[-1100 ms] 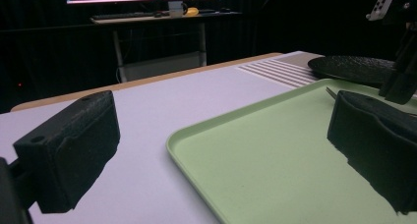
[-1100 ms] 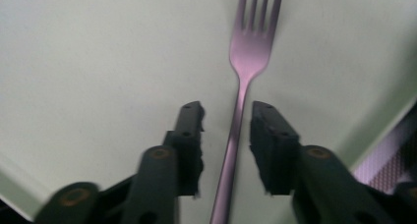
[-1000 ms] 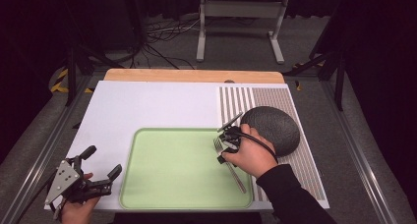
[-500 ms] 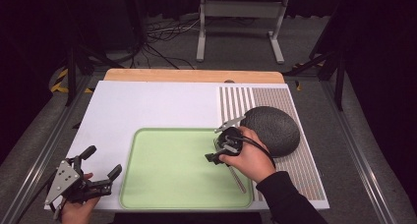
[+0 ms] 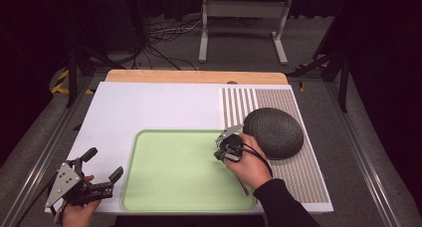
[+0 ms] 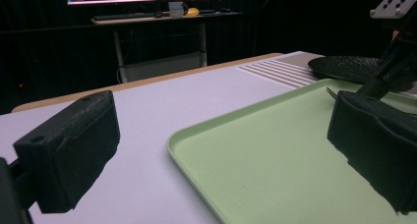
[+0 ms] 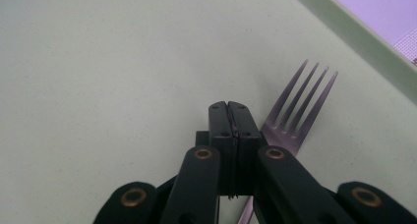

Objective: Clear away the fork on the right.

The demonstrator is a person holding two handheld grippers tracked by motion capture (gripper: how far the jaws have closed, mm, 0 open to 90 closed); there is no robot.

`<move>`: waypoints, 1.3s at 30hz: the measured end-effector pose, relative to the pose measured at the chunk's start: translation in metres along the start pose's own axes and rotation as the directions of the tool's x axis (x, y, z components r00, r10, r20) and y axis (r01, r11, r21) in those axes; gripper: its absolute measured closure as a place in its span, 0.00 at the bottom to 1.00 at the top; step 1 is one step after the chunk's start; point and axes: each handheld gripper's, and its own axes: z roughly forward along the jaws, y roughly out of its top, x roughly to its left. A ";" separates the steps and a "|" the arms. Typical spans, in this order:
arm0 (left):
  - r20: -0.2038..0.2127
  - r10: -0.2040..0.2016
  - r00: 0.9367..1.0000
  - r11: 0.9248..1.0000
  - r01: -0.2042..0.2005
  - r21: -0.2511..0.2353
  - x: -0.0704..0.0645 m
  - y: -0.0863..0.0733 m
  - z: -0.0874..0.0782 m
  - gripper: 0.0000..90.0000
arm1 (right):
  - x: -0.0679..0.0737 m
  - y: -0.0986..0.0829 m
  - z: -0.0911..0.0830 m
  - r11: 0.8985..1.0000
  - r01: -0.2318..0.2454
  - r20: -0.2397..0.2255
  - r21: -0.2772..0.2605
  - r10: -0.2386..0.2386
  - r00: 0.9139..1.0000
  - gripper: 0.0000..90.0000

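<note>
Right gripper view: flat four-tined metal fork (image 7: 295, 111) on smooth pale-green tray (image 7: 98, 62).

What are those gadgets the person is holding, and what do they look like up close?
Each hand grips a black two-jaw tool. The left gripper carries a grey three-cornered plate with small holes, and its jaws are chunky, textured black blocks. The right gripper has black linked arms with copper-coloured rivets and a black cable. A dark sleeve covers the right forearm.
</note>
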 end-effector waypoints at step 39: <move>0.003 -0.004 1.000 1.000 0.004 -0.001 0.000 0.000 0.001 0.00 | -0.017 -0.010 0.003 0.998 -0.022 0.117 0.066 0.014 0.993 1.00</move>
